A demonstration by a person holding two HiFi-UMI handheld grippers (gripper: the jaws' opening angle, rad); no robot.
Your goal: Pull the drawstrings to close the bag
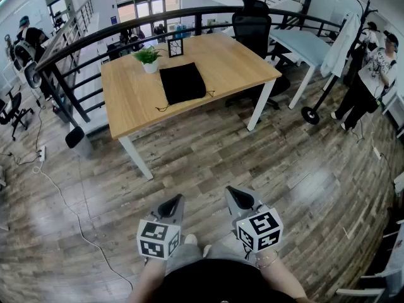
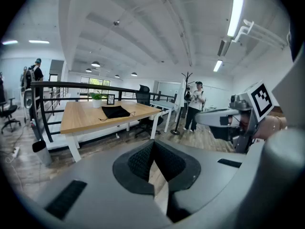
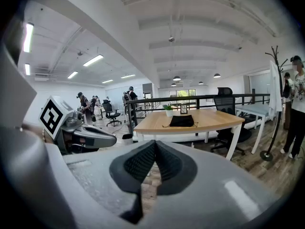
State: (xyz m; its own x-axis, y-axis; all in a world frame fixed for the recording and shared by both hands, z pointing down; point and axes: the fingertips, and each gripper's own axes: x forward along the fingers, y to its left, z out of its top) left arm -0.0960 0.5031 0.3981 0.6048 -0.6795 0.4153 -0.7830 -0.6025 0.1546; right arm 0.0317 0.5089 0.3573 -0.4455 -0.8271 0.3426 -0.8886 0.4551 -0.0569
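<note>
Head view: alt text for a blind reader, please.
A black drawstring bag lies flat on a wooden table, beside a small potted plant. Nearer, the left tongs and right tongs, both shut and empty, point toward it.

Lit brightly and evenly by ceiling tubes [image 2: 235, 14] high above the table [image 1: 129, 96] and windows [image 1: 146, 5] behind it. Left pale glare on the floor [image 1: 107, 182] before the table. Bowed straight lines outward; blackened corners in both gripper views.

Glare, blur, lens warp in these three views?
Head view: fisheye bows the railing, pale sheen on the floor. Left gripper view: ceiling light blown out, dark vignette at the rim. Right gripper view: same vignette, black bag sharp.
</note>
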